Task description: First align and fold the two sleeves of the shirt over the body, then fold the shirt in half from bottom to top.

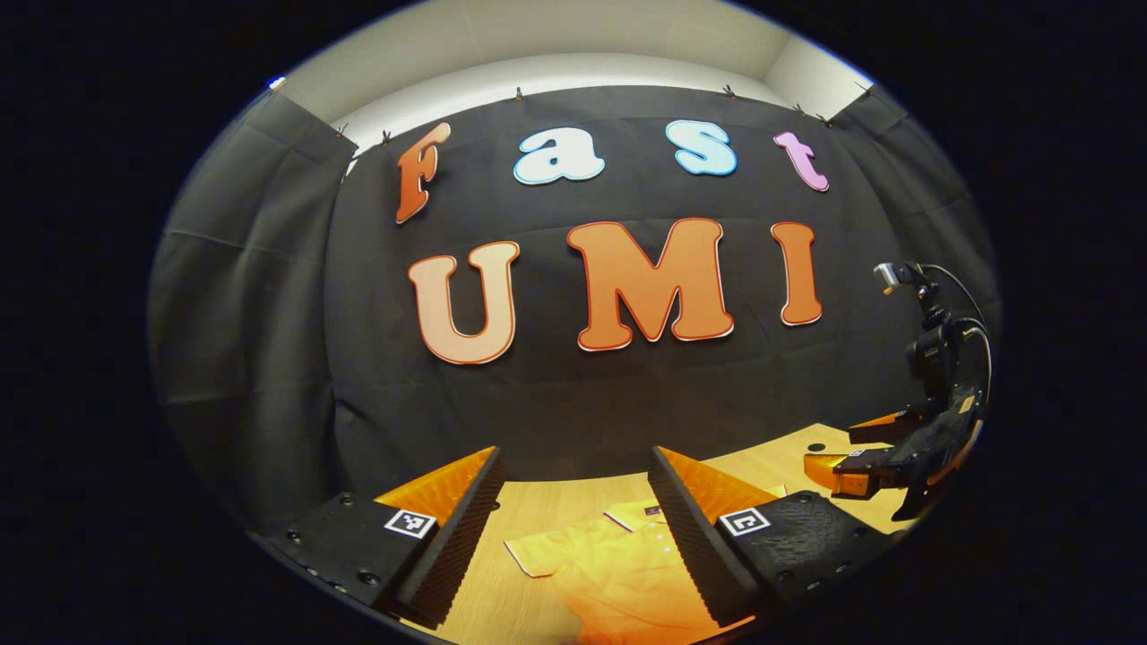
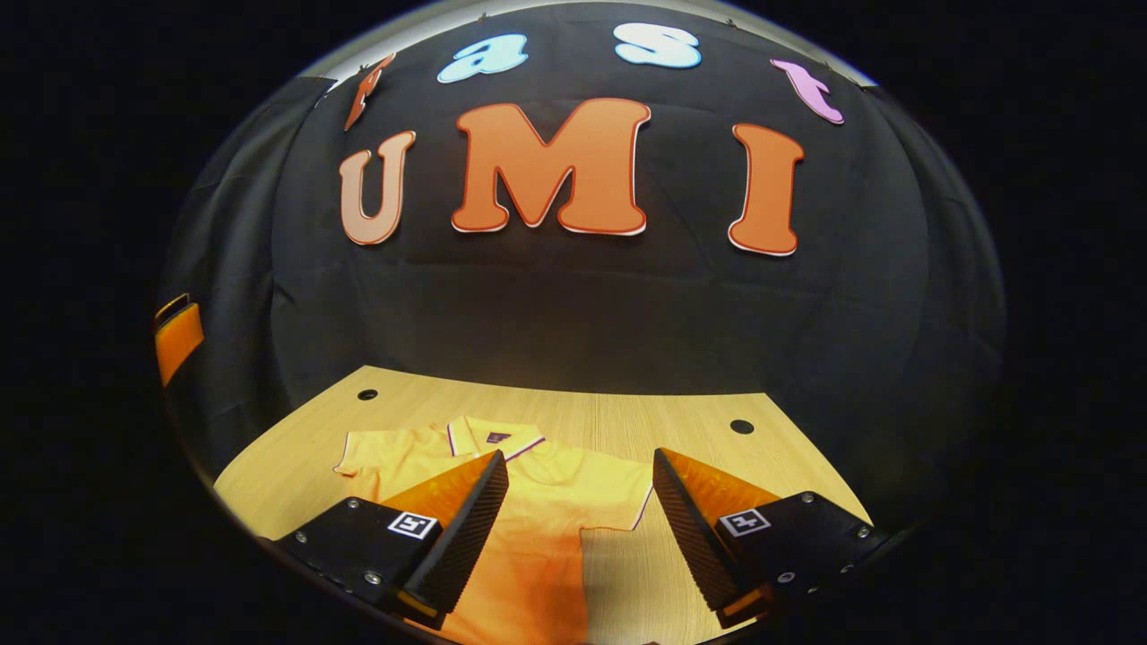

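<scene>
- Left gripper view: a pale wooden table [image 1: 573, 506] runs under me, with black cloth [image 1: 269, 296] hung as the wall behind and at both sides.
- Above the cloth, a strip of light wall and ceiling [image 1: 556, 45].
- My left gripper [image 1: 573, 515] hangs over the table, fingers spread wide, nothing between them.
- The shirt [image 1: 618, 564] lies flat on the table just below that gap; one short sleeve [image 1: 538, 551] points out to the left of the picture, collar [image 1: 636, 515] toward the back wall.
- Far right of this view, my right gripper [image 1: 847, 452] is up above the table edge, jaws apart, a cable looping off its top.
- A small dark hole [image 1: 815, 446] sits in the tabletop near it.
- Right gripper view: the same table [image 2: 627, 421], with two round holes [image 2: 367, 394] near its back corners and cloth [image 2: 573, 305] all round.
- My right gripper [image 2: 581, 511] is open here, gripping nothing, above the shirt [image 2: 538, 520].
- The shirt is spread flat, both sleeves [image 2: 376, 457] out to the sides, collar [image 2: 495, 434] toward the wall, and its hem runs off the bottom of the picture.
- At the left rim, a bit of my left gripper [image 2: 177, 336] peeks in.
</scene>
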{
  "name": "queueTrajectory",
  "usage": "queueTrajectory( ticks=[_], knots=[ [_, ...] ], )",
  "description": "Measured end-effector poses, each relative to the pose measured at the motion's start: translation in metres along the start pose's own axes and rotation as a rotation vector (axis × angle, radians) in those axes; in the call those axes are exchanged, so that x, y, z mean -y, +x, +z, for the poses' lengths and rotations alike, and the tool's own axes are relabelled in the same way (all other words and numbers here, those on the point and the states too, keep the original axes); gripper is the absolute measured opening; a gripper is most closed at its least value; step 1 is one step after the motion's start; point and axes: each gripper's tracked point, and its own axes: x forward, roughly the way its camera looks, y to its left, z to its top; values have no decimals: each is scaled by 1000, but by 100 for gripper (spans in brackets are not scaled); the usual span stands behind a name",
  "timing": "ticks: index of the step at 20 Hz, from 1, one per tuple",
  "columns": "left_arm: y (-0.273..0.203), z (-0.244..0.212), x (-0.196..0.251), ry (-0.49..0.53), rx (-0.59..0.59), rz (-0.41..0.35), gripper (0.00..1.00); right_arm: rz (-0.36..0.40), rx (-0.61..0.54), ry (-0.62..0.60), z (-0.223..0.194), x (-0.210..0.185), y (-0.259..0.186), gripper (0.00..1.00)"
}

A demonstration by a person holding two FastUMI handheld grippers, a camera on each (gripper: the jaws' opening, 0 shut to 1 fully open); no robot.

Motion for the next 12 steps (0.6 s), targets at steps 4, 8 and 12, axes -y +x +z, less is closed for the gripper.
queueTrajectory(
  ticks=[4, 8, 12],
  knots=[
    [-7, -2, -12, 6, -9, 70, 99, -8, -87, -9, -21, 17, 32, 98],
    [-13, -4, -24, 13, -19, 143, 99, -13, -189, 3, -40, 31, 62, 99],
    [-18, -12, -29, 23, -50, 192, 99, -9, -307, 9, -66, 41, 90, 99]
  ],
)
